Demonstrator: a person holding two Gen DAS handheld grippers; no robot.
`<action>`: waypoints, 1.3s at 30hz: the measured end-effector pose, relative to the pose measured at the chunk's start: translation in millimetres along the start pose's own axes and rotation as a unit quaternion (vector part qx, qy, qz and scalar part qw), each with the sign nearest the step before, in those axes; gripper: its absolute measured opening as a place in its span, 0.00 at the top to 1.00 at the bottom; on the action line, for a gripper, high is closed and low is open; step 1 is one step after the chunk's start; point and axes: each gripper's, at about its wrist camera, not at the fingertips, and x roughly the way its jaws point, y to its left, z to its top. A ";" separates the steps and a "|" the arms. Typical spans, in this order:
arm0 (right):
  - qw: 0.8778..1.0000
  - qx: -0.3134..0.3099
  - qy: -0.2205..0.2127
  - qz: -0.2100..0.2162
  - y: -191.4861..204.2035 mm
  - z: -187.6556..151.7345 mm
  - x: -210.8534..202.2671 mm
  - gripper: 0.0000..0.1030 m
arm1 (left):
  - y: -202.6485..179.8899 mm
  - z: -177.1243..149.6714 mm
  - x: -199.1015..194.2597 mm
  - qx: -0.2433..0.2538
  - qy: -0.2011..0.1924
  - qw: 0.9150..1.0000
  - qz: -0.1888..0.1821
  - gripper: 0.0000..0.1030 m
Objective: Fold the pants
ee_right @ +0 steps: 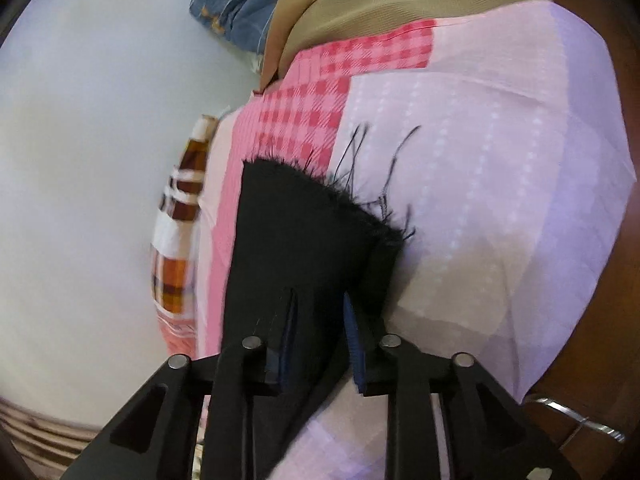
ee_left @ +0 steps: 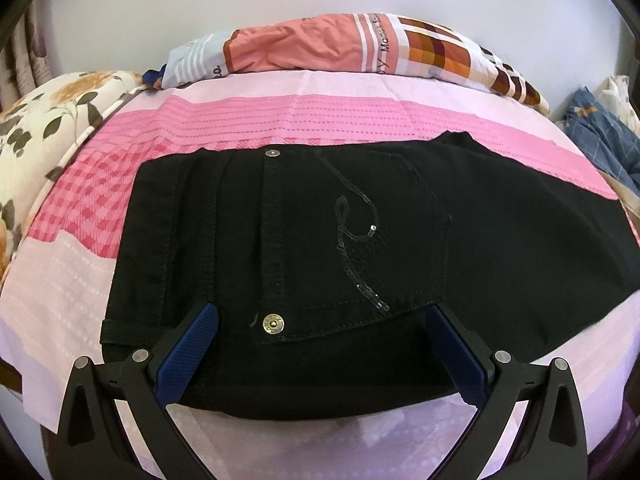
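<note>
The black denim pants (ee_left: pixel 360 248) lie flat on the pink patchwork bedsheet (ee_left: pixel 280 116), their long axis running left to right, waistband leftward. The left gripper (ee_left: pixel 322 322) hovers over the sequinned back pocket (ee_left: pixel 360 236), jaws wide apart, holding nothing. Rightward, the right gripper (ee_right: pixel 318 320) is pinched nearly closed on the frayed hem (ee_right: pixel 320 184), so it is nearer the leg end. Only the right wrist view shows that hem; only the left shows the waist.

- A home bedroom — a bed under a pink patchwork sheet (ee_left: pixel 280 120) fills the view ahead of the tongs.
- Patterned pillow (ee_left: pixel 360 46) beyond, against the plain wall (ee_left: pixel 160 8).
- Floral quilt (ee_left: pixel 44 120) left.
</note>
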 end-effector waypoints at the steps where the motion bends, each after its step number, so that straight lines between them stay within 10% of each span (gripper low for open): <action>1: 1.000 -0.002 0.005 -0.007 0.5 -0.8 2.4 0.93 | -0.7 0.7 0.4 0.002 0.001 1.000 -0.002 0.00; 18: 0.997 0.026 -0.065 -0.025 -14.0 -6.3 -53.1 0.93 | 1.4 5.3 -4.1 -0.010 -0.003 1.000 -0.017 0.00; 22: 0.992 -0.076 0.076 0.059 57.3 -64.7 -12.7 0.93 | -0.2 10.6 -23.1 -0.012 -0.034 0.999 -0.013 0.00; 29: 0.922 -0.078 0.367 0.097 114.1 -233.4 125.4 0.69 | -4.5 17.2 -36.0 -0.001 -0.030 1.000 -0.010 0.00; 39: 0.917 -0.091 0.385 0.041 127.7 -269.4 156.6 0.67 | 64.1 25.7 -54.4 -0.063 -0.042 0.996 0.039 0.00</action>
